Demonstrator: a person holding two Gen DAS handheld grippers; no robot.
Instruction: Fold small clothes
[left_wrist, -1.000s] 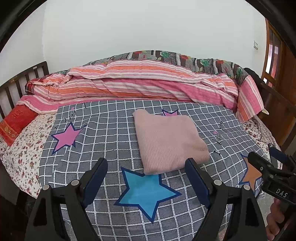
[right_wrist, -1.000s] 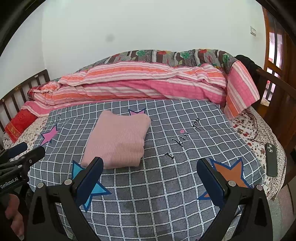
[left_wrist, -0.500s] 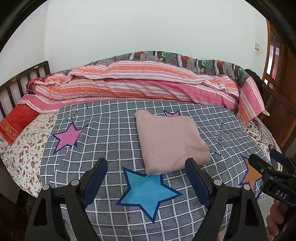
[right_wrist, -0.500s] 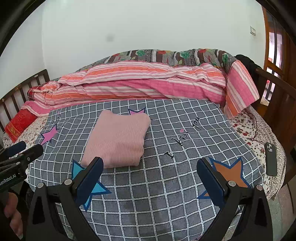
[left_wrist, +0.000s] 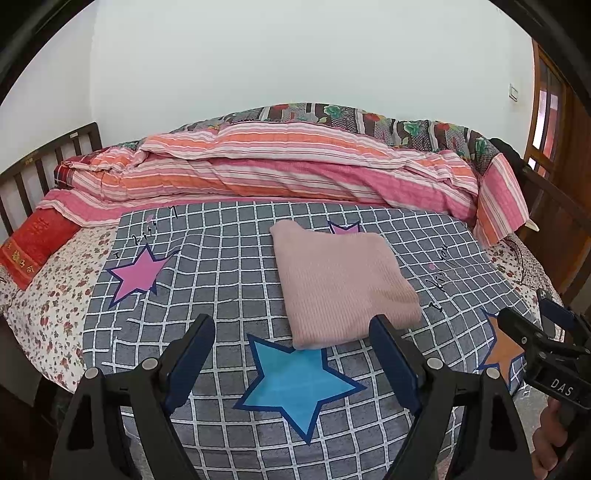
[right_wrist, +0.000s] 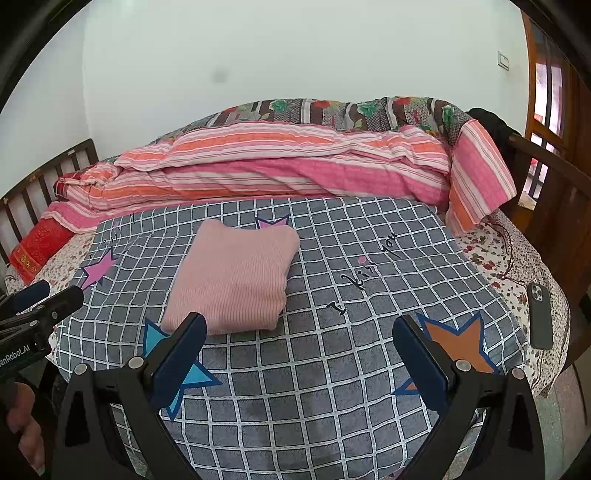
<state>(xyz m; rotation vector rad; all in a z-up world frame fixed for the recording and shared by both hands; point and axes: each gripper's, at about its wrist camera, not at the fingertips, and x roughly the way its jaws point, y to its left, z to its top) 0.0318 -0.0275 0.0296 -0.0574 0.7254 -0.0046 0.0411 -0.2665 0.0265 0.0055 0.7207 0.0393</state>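
Observation:
A pink ribbed garment (left_wrist: 341, 284) lies folded into a neat rectangle on the grey checked blanket (left_wrist: 221, 280) with coloured stars; it also shows in the right wrist view (right_wrist: 232, 280). My left gripper (left_wrist: 291, 358) is open and empty, held back from the garment's near edge above the blue star. My right gripper (right_wrist: 299, 354) is open and empty, to the right of the garment and apart from it. Each gripper shows at the edge of the other's view.
A rolled pink and orange striped quilt (left_wrist: 280, 173) lies along the far side of the bed. A red pillow (left_wrist: 33, 243) sits at the left. A dark phone (right_wrist: 539, 317) lies on the floral sheet at the right. Wooden bed rails stand on both sides.
Both grippers have drifted back and up a little from the bed; the garment has not moved. Both stay open.

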